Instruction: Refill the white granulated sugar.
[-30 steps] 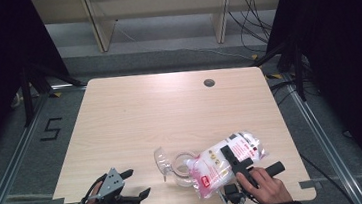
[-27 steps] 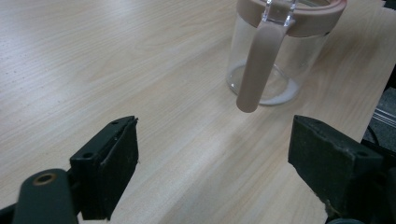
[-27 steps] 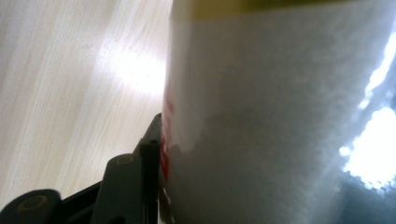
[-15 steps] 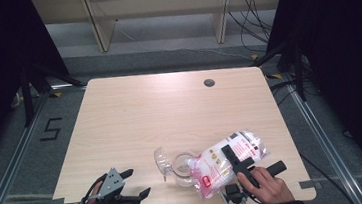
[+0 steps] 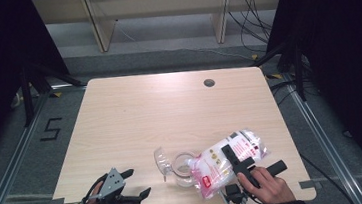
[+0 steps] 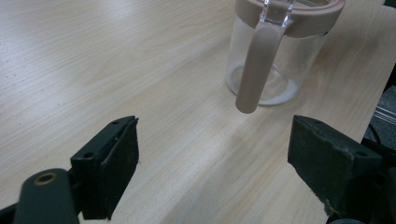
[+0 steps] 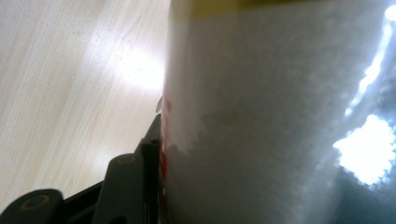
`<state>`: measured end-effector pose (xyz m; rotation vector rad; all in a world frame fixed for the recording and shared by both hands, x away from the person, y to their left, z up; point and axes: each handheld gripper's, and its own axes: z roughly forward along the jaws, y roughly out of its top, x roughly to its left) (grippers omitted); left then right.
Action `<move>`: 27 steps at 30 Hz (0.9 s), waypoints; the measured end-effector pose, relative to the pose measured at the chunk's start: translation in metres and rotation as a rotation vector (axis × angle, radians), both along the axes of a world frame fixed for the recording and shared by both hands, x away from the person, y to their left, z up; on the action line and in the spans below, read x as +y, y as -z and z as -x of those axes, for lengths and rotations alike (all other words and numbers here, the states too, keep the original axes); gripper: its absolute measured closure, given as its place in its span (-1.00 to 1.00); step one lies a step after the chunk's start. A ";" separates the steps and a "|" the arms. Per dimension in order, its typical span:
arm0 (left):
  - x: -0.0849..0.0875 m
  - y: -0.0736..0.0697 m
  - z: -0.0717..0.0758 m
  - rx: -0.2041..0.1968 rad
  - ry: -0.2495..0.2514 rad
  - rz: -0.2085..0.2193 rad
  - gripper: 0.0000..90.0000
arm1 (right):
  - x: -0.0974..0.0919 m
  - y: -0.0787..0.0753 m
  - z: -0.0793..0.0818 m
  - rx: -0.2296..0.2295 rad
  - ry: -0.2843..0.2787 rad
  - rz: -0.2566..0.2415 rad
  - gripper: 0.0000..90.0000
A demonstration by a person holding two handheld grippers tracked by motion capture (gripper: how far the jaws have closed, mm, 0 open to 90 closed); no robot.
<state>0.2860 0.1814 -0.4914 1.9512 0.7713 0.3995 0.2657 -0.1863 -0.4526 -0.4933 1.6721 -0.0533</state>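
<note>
At the near edge of the table (image 5: pixel 120 118), the left gripper (image 5: pixel 129 187) rests in the person's hand with its jaws apart and nothing between them; in the left gripper view they frame bare wood, with the jar (image 6: pixel 275 56) just ahead. The right gripper (image 5: pixel 239 159) is clamped on a plastic bag (image 5: pixel 229 157) of white grains, tilted so its red-printed lower end hangs near the jar's mouth. In the right gripper view the bag (image 7: pixel 280 116) presses flat against the one black jaw that shows.

The glass jar (image 5: pixel 180 168) stands upright near the front edge, its clear hinged lid (image 5: pixel 162 160) swung open to the left. A thin white layer lies on its bottom, so pouring seems to have started but is far from done: the bag looks almost full. Filling the jar and closing the lid seem to remain.

Farther off the table carries a small round cable hole (image 5: pixel 209 83) near the back edge. Beyond it stand wooden shelves (image 5: pixel 160 13) with loose cables on the floor. Nothing blocks the way between bag and jar; the open lid stands on the far side from the bag.
</note>
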 end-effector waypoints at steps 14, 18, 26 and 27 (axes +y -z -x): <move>-0.001 0.000 0.001 0.007 -0.014 0.007 -0.64 | 0.002 -0.007 0.000 -0.004 -0.015 0.064 0.14; 0.000 0.000 -0.001 0.002 -0.003 -0.005 -0.64 | 0.002 -0.006 0.001 0.006 0.000 0.047 0.14; -0.002 0.002 0.001 0.019 -0.014 -0.007 -0.64 | 0.000 -0.008 -0.001 0.012 -0.011 0.044 0.14; -0.002 0.002 0.001 0.020 -0.016 -0.005 -0.64 | 0.000 -0.008 -0.001 0.012 -0.012 0.046 0.14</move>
